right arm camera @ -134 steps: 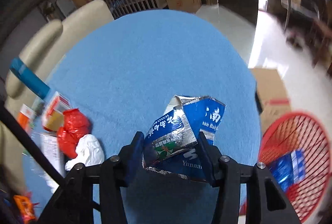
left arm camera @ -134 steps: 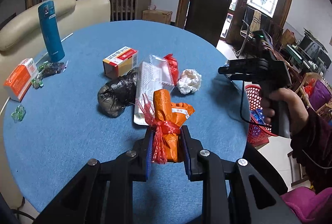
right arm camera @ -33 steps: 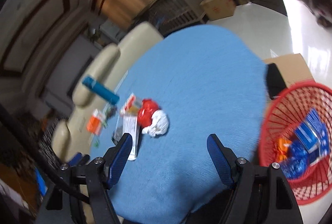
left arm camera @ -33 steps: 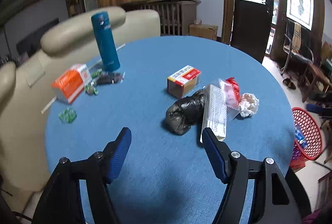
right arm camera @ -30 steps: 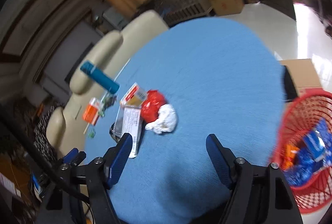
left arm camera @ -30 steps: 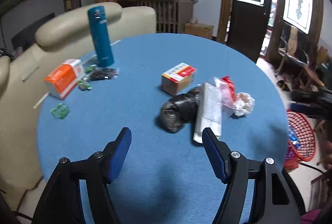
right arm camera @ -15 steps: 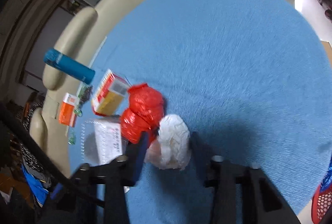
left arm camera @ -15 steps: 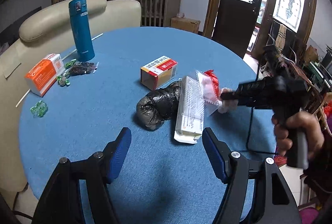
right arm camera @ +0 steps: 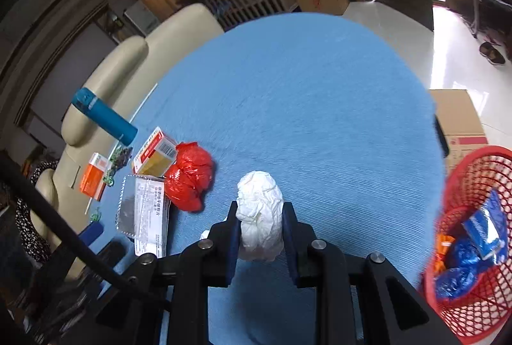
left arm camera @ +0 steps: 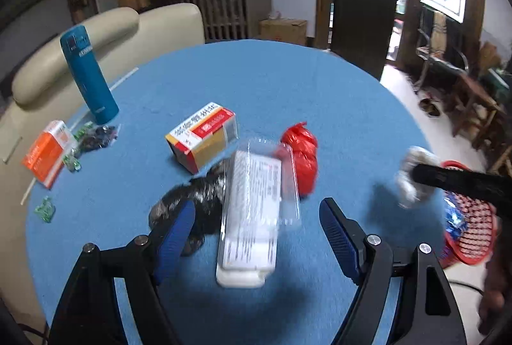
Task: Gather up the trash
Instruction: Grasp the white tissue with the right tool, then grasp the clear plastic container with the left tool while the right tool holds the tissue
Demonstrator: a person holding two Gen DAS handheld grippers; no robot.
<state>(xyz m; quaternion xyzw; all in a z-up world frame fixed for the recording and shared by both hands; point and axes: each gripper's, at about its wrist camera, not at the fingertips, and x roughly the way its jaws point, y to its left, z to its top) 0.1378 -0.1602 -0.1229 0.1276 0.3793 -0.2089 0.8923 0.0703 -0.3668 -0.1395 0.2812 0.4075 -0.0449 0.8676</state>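
My right gripper [right arm camera: 260, 226] is shut on a white crumpled paper wad [right arm camera: 260, 217], held above the blue round table [right arm camera: 320, 105]. In the left wrist view that wad [left arm camera: 412, 175] hangs at the right, near the table edge. My left gripper [left arm camera: 257, 233] hovers low over a clear plastic package with a white label [left arm camera: 252, 210]. Its jaws are opening, and the package lies between them untouched. A black bag [left arm camera: 192, 194] rests by the left finger. A red bag [left arm camera: 302, 159] lies just beyond the package. The red mesh basket [right arm camera: 473, 217] holds blue and orange wrappers.
A yellow and red box [left arm camera: 204, 134], a teal bottle [left arm camera: 88, 73], an orange box [left arm camera: 46, 151] and small green candies [left arm camera: 44, 209] sit on the table's left half. A cream sofa [left arm camera: 96, 35] stands behind it. A cardboard box [right arm camera: 460, 118] lies on the floor by the basket.
My right gripper closed on the white wad and lifted it away from the red bag toward the table's right edge. My left gripper moved in over the clear package, jaws wider.
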